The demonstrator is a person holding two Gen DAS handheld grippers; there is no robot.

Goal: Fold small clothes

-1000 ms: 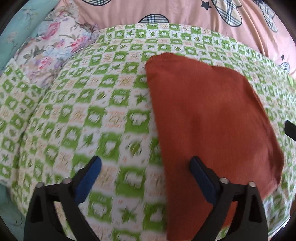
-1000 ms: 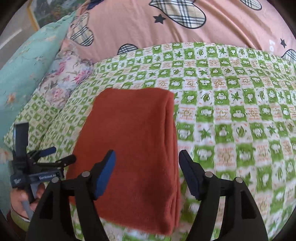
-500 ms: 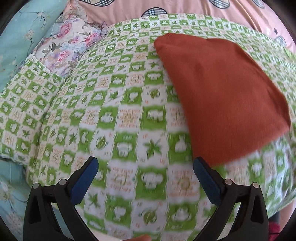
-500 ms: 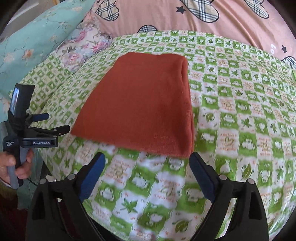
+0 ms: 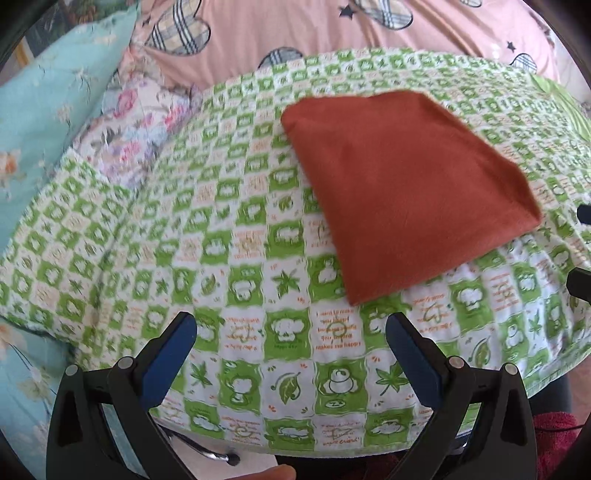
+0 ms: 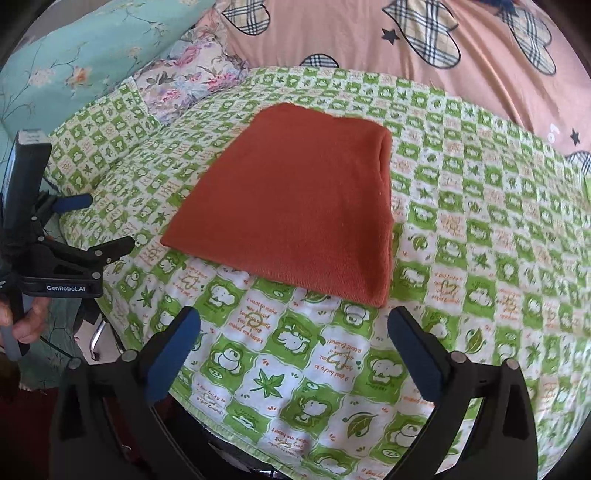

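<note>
One folded rust knit cloth (image 6: 295, 199), checkered cotton sheet (image 6: 461, 258)

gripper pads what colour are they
Blue pads on black fingers, clearest in the right wrist view.

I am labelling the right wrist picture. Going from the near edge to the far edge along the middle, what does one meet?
Right gripper, open → green checked cloth → folded rust-orange garment → green checked cloth again → pink bedding with plaid hearts.
</note>
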